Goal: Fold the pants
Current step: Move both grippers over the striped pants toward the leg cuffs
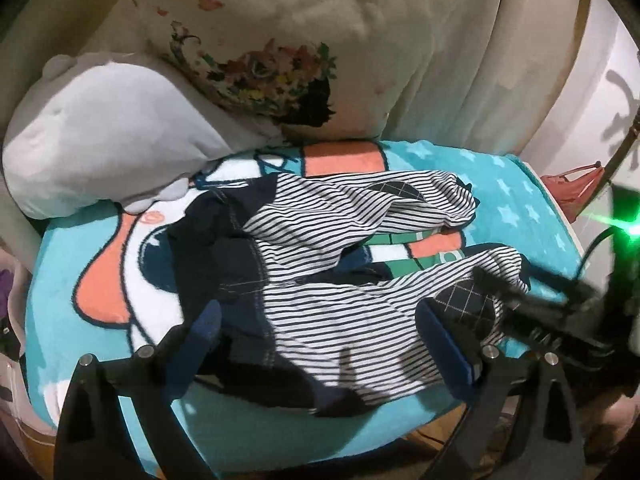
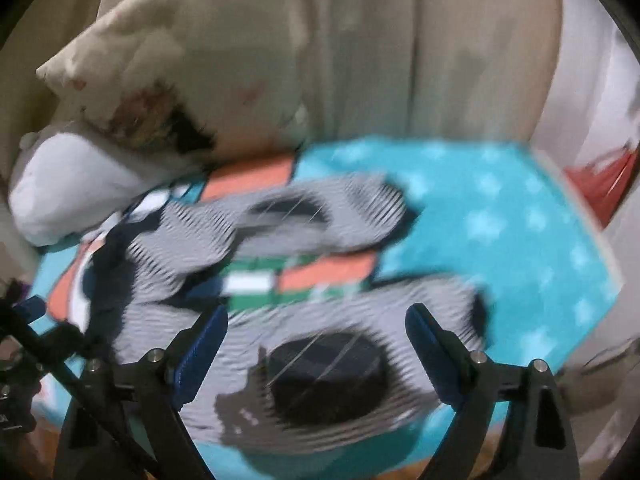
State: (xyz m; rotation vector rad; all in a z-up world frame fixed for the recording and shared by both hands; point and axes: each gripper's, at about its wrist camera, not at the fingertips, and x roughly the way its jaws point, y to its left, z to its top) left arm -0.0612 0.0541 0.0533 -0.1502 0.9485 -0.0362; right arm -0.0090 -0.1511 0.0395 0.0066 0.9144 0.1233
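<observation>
Striped navy-and-white pants (image 1: 332,276) with a dark navy waist and dark checked knee patches lie crumpled on a turquoise cartoon blanket (image 1: 516,196). The two legs spread toward the right. My left gripper (image 1: 316,316) is open and hovers over the near leg and waist. My right gripper (image 2: 316,320) is open and empty above the near leg's knee patch (image 2: 328,376). The right wrist view is blurred by motion. The right gripper also shows blurred in the left wrist view (image 1: 532,296), at the near leg's end.
A grey plush pillow (image 1: 100,136) and a cream floral cushion (image 1: 280,40) lie at the blanket's far left. Cream curtains (image 1: 460,80) hang behind. A red object (image 1: 576,188) sits off the right edge. The blanket's near edge drops to a wooden floor (image 1: 424,440).
</observation>
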